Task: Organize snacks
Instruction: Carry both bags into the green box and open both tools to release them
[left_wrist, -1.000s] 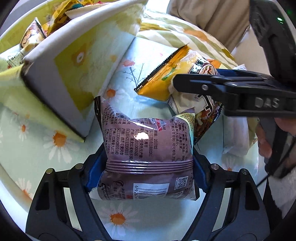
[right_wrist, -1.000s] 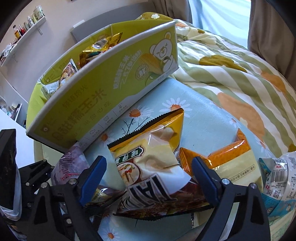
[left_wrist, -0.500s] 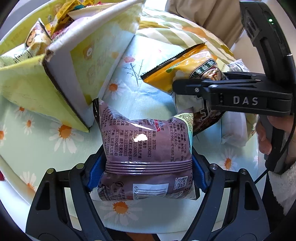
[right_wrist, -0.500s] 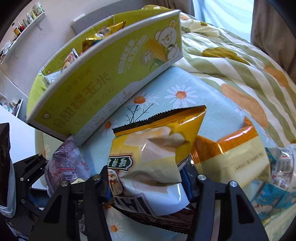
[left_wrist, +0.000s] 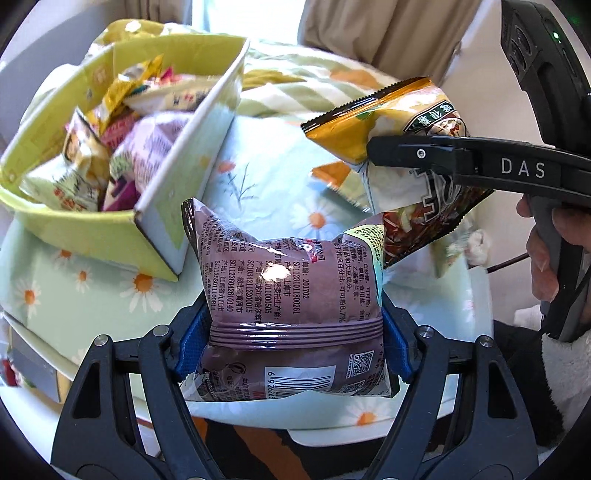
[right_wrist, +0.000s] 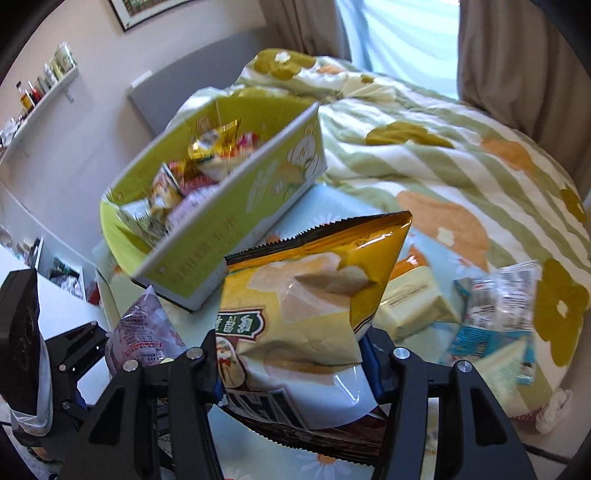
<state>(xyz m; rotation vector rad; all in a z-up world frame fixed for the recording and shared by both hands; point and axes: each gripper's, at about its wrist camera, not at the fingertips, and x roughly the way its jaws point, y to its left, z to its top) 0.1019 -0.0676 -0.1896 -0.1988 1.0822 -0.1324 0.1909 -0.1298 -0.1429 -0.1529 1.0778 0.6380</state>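
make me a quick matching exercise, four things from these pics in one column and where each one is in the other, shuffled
1. purple packet
2. yellow bag
3. green box
4. blue-and-white packet

a. lying loose on the cloth, right of the right gripper
b. clamped in the left gripper
c. holds a pile of snacks
d. clamped in the right gripper

Pairs: 1-b, 2-d, 3-c, 4-a

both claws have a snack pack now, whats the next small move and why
Probably carry both packs across to the green box and let go above it. The left claw is shut on the purple pack, the right claw on the yellow pack; both hang clear of the daisy cloth, and the box already holds other snacks.
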